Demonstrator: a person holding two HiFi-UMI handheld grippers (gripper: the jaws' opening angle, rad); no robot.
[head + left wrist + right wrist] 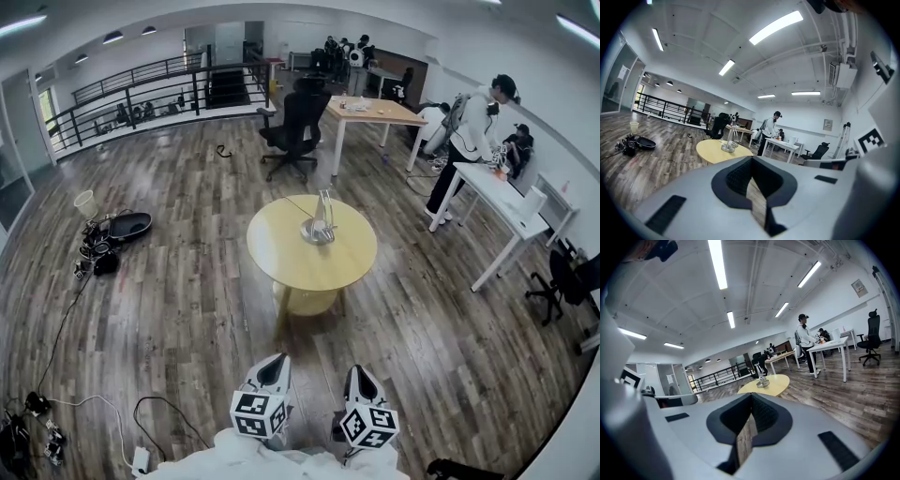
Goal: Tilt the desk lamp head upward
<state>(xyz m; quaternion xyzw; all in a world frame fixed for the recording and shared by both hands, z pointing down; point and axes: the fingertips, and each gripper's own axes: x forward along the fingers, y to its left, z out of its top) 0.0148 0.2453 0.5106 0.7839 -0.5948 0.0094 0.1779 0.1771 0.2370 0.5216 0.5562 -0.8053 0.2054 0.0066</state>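
Holding both tools low near my body, I have my left gripper [274, 367] and right gripper [361, 377] pinched together on nothing. The desk lamp [320, 225] stands well ahead on the round yellow table [281, 264], untouched.

The left tool [275, 364] and the right tool [362, 373] are pale grey shells, each with black ribbed pads [738, 176] lining a V-shaped notch. Each carries a white cube [259, 412] printed with black square markers. Just below that cube, white clothing [244, 455] covers the person.
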